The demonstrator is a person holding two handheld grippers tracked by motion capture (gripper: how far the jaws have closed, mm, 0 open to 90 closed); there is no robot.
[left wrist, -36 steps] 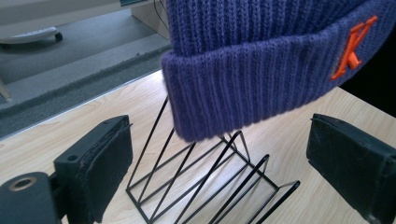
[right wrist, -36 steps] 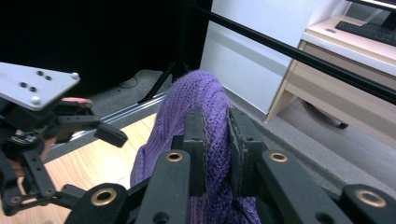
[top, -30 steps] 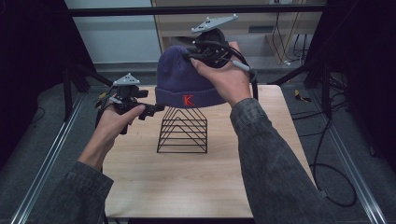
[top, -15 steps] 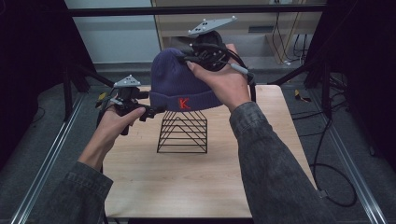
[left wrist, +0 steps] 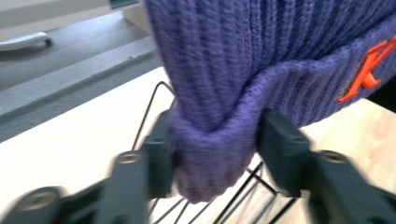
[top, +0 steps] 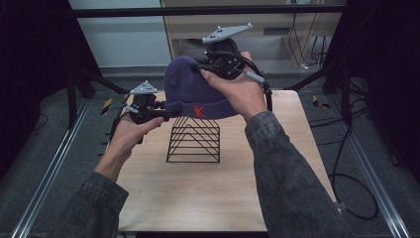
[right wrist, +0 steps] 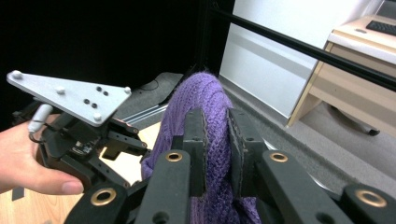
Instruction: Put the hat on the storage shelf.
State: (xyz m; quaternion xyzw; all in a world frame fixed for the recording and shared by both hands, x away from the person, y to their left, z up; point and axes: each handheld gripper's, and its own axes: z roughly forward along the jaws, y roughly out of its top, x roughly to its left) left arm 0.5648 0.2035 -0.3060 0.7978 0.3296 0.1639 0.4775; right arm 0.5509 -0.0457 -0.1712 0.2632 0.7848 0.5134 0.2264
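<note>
Currently the purple ribbed knit beanie with an orange K (top: 193, 94) hangs above the black wire pyramid rack (top: 193, 140) on the light wooden table (top: 198, 188) — left gripper (left wrist: 212, 158) pinches its folded cuff, right gripper (right wrist: 215, 135) clamps its crown.

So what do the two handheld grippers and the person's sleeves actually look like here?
Both grippers are black. The right gripper and the left gripper each carry a grey three-cornered plate on top. Close up, the right one's black jaws have brass-coloured rivets, and a cable trails from it. The person wears dark grey denim-like sleeves; the hands are bare.
</note>
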